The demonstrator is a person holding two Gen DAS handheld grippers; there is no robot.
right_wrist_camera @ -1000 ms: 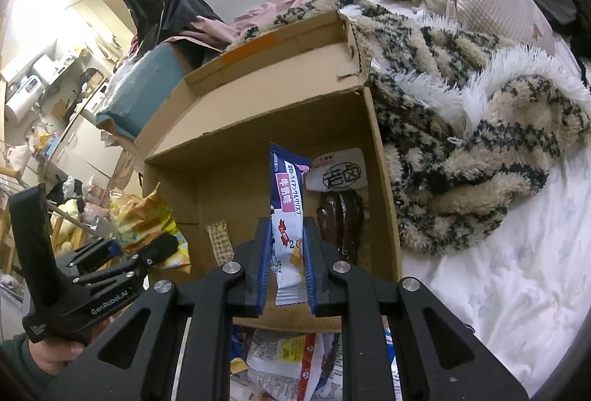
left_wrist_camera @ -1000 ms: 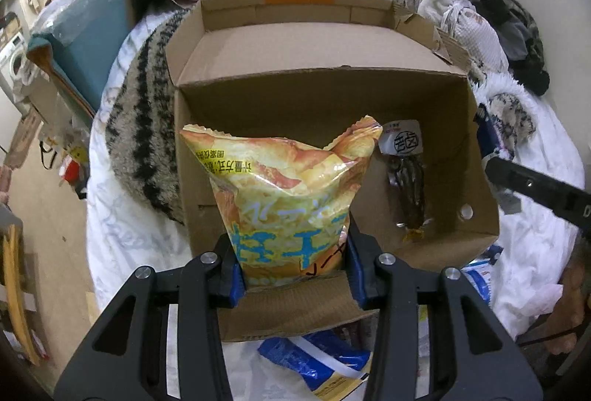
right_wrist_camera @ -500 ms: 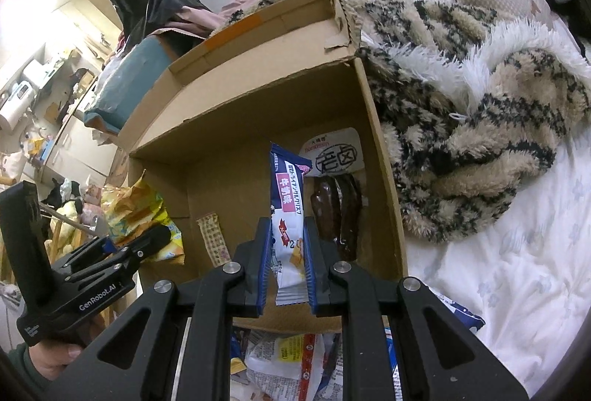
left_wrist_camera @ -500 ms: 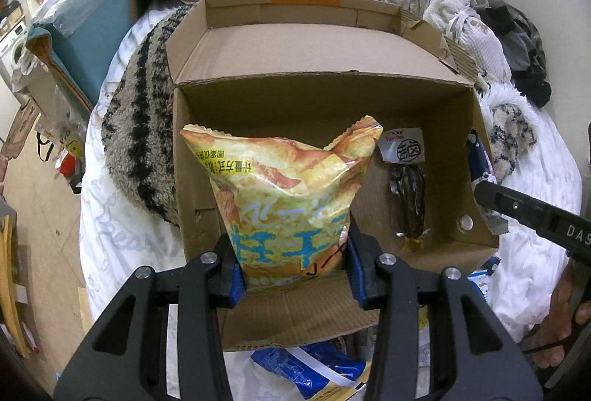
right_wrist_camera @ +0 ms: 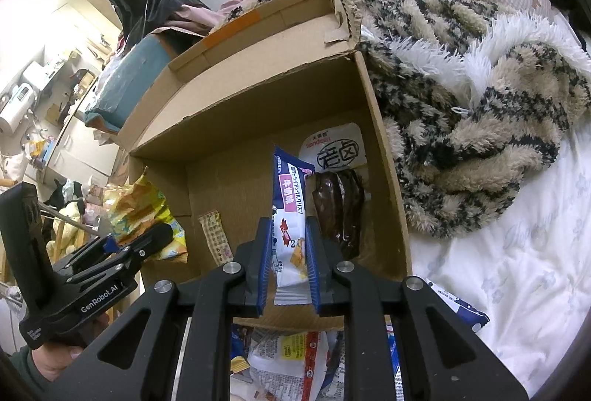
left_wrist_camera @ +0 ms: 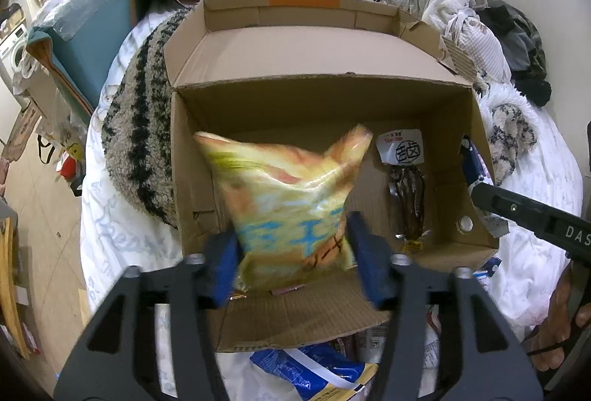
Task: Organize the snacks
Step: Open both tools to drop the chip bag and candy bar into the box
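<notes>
Left wrist view: the left gripper (left_wrist_camera: 293, 253) is opening, its two blue pads drawing away from one yellow chip bag (left_wrist_camera: 291, 194) between them, inside one open cardboard box (left_wrist_camera: 314, 43) on a bed. The right gripper (right_wrist_camera: 288, 271), nearly closed, pinches one blue-and-white snack packet (right_wrist_camera: 290, 216) over the box. One dark brown sealed snack (right_wrist_camera: 338, 209) lies inside.
</notes>
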